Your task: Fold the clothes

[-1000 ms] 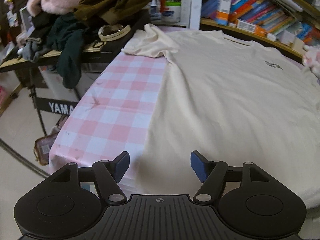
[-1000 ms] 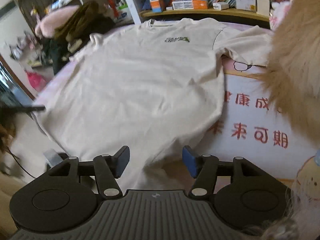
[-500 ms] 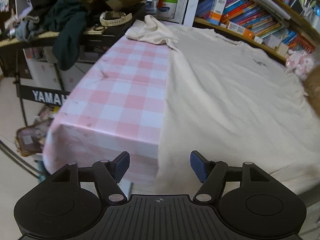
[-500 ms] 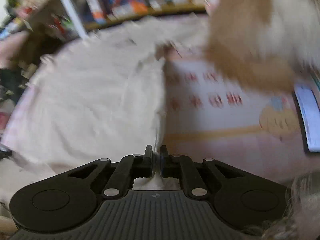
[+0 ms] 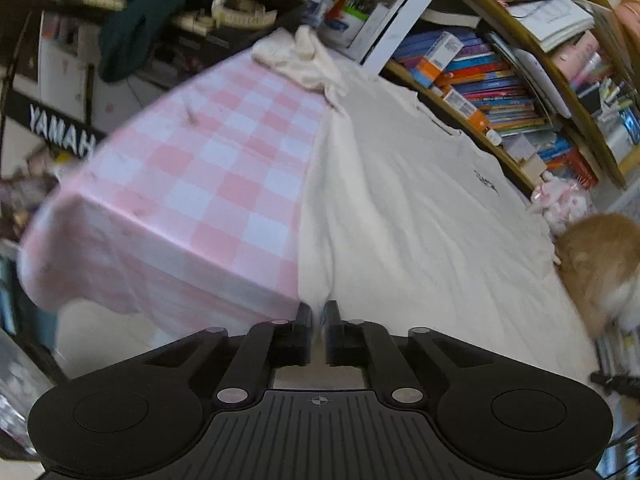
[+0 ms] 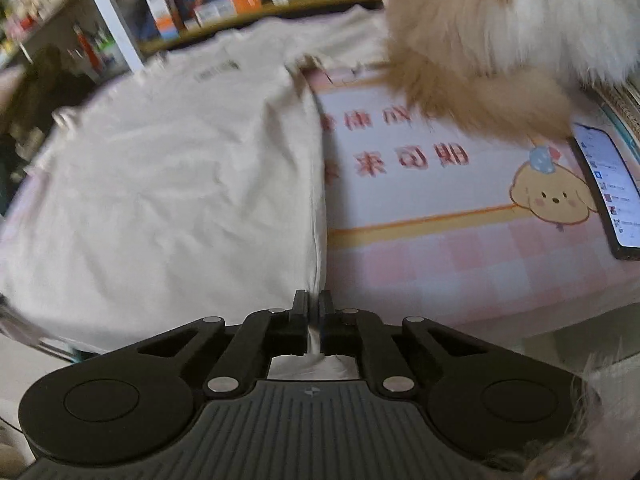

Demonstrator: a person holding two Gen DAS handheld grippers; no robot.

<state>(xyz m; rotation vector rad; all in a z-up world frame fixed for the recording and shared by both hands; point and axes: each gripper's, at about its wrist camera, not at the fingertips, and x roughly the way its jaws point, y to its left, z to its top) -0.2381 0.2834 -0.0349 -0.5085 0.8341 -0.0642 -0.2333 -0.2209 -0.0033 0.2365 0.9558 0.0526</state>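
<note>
The cream T-shirt (image 5: 420, 208) lies spread flat on the pink checked tablecloth (image 5: 192, 184), its hem at the near table edge; the left gripper (image 5: 318, 312) is pinched tight on the shirt's hem corner beside the bare checks; the right gripper (image 6: 313, 300) clamps the opposite hem corner, cloth showing between its fingers; a furry animal (image 6: 500, 40) and a phone (image 6: 608, 192) sit beyond that side of the shirt.

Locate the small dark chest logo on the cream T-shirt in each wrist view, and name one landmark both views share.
Left wrist view: chest logo right of centre, on the T-shirt below the bookshelf.
Right wrist view: chest logo upper left of centre, blurred, near the collar.
Shared landmark: the furry orange-and-white animal by the shirt's far side.
</note>
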